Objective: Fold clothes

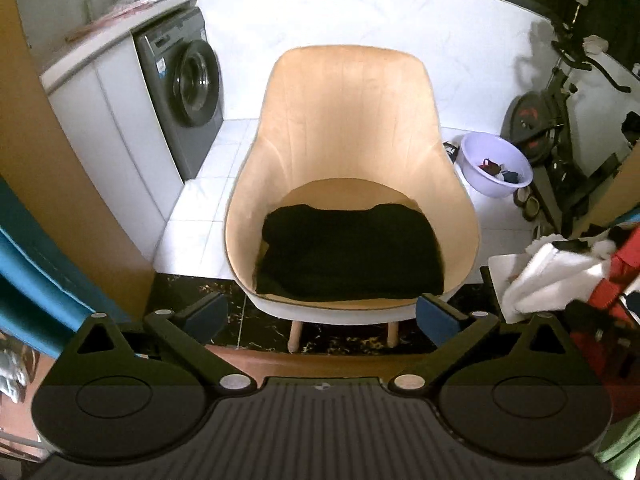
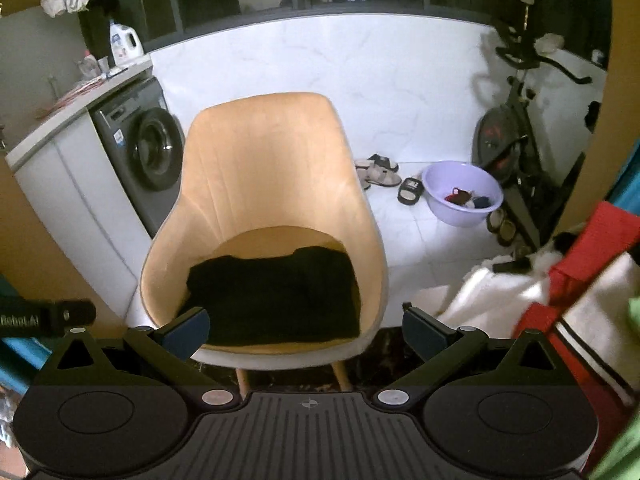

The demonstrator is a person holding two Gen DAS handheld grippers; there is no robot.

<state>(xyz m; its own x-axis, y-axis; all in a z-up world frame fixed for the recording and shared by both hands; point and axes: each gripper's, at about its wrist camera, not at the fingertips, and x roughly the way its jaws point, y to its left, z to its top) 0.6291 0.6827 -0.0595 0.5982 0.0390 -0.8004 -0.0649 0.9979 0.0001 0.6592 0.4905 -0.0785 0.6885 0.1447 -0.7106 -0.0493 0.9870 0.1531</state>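
On the chair (image 1: 352,112) seat: a folded black garment (image 1: 348,254).
Left tool (image 1: 322,316) and right tool (image 2: 306,330) hover spread wide, empty, near the seat's front edge.

Looking down past the left gripper (image 1: 322,316), blue-padded fingers (image 1: 208,314) spread wide with nothing between them. Straight ahead, a tan upholstered tub chair (image 1: 344,120) on pale wooden legs, with a folded black garment (image 1: 350,256) lying flat on the seat. Grey front-loading washing machine (image 1: 184,88) off to the left, lavender plastic basin (image 1: 494,164) on the white tiled floor (image 1: 208,200) at right, black exercise bike (image 1: 560,120) just behind it.
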